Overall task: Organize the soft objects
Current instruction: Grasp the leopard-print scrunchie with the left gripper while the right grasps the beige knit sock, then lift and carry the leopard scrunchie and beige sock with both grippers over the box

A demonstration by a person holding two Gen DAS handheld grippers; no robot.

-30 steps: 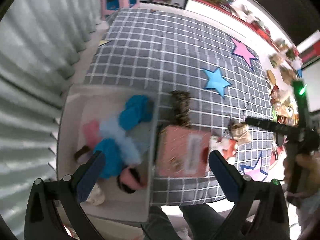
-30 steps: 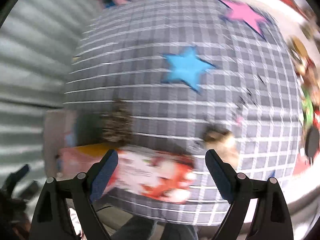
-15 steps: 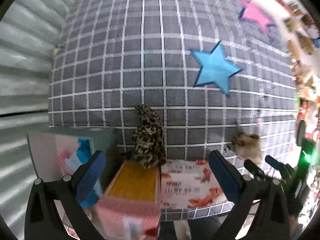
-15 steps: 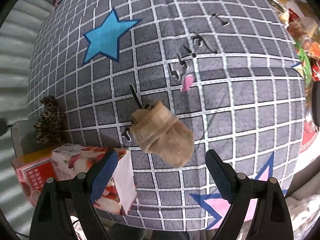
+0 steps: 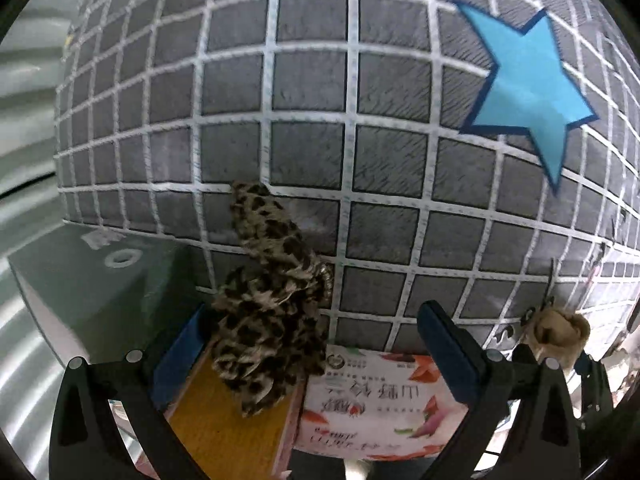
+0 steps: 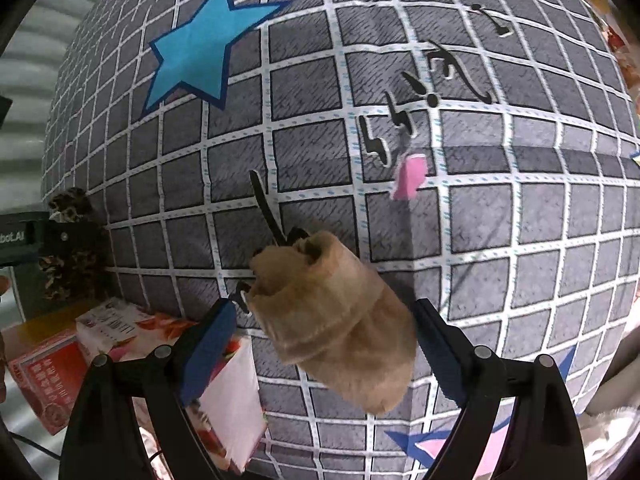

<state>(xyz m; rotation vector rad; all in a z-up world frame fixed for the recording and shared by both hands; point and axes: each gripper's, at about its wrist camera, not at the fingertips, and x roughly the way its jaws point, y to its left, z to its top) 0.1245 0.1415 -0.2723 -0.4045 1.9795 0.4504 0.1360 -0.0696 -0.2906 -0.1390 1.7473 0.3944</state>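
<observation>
A leopard-print soft cloth (image 5: 272,304) lies on the grey checked bedspread (image 5: 304,112), its near end draped over a yellow-topped box (image 5: 224,436). My left gripper (image 5: 316,344) is open, its jaws on either side of the cloth's near end. A tan sock-like soft item (image 6: 336,320) lies on the bedspread in the right wrist view. My right gripper (image 6: 320,340) is open, its jaws on either side of the tan item. The tan item also shows in the left wrist view (image 5: 560,330), and the leopard cloth in the right wrist view (image 6: 70,248).
A white carton with red fruit print (image 5: 380,404) lies beside the yellow-topped box; it also shows in the right wrist view (image 6: 224,396). A grey bin wall (image 5: 100,280) stands at the left. A blue star (image 5: 528,84) marks the bedspread. A small pink scrap (image 6: 408,176) lies beyond the tan item.
Both grippers have moved in closer: the left now straddles the leopard cloth, the right now straddles the tan item. Both stay open.
</observation>
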